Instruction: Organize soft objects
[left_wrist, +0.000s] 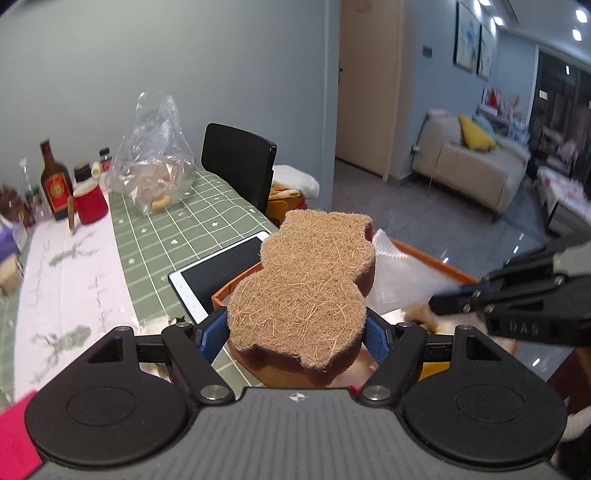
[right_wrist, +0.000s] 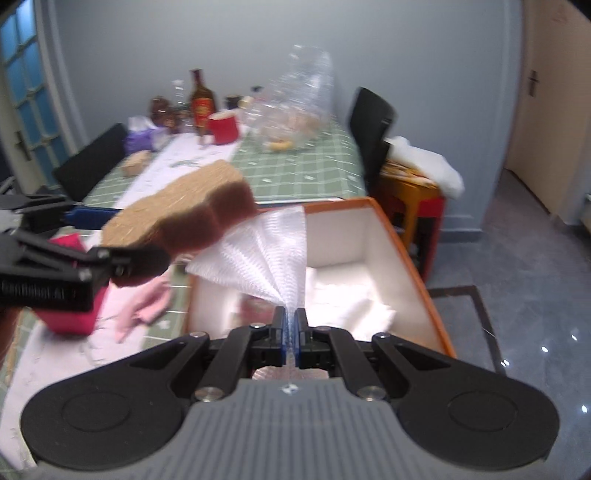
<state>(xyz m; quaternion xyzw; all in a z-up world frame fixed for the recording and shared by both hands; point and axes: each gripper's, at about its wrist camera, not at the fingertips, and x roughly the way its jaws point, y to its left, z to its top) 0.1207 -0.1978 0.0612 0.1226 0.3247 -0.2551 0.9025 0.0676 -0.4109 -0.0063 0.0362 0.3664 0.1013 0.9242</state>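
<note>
From the left wrist, the left gripper (left_wrist: 297, 334) is clamped on the sponge (left_wrist: 310, 291), fibrous face up, above the near rim of the orange box (left_wrist: 436, 258), with a tablet (left_wrist: 218, 273) just beside; a slack squeeze could let the sponge spring out onto the table. From the right wrist, the right gripper (right_wrist: 291, 332) pinches white foam mesh (right_wrist: 269, 254) over the box's white interior (right_wrist: 391, 236); the sponge (right_wrist: 181, 218) hangs near the mesh, so the two could snag.
</note>
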